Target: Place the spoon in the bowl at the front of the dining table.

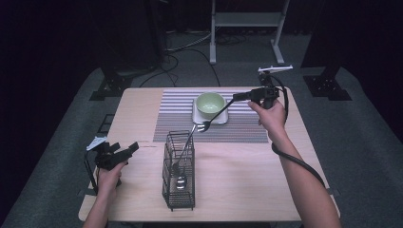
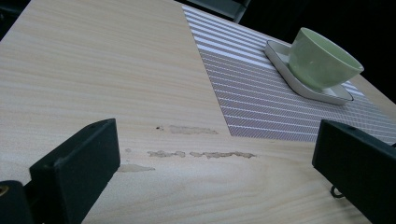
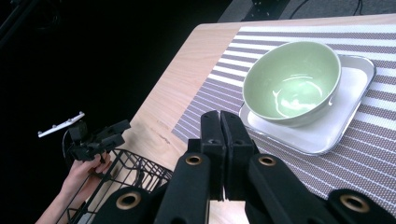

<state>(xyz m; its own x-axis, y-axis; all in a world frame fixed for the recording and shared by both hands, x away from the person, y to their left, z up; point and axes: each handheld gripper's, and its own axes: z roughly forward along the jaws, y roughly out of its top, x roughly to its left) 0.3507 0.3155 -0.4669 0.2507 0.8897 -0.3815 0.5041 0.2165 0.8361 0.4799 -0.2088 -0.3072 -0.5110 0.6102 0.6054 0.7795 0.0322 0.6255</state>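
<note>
My right gripper (image 1: 236, 97) hovers at the table's far right, shut on the handle end of a fork (image 1: 216, 115). The fork slants down and to the left, with its tines above the striped placemat (image 1: 176, 114) near the basket's top. In the right gripper view the two jaws (image 3: 219, 119) stand pressed together, pointing past a pale green bowl (image 3: 292, 81). The bowl (image 1: 210, 103) rests on a white square plate (image 1: 222, 118). My left gripper (image 1: 129, 149) is held low over the table's near left, open with nothing between its jaws (image 2: 210, 163).
A black wire basket (image 1: 179, 171) stands near the table's front middle, with a spoon (image 1: 180, 180) leaning inside it. The wooden table (image 1: 247, 180) has a few pale smears (image 2: 201, 154) ahead of the left gripper. Dark floor, cables and frame legs surround the table.
</note>
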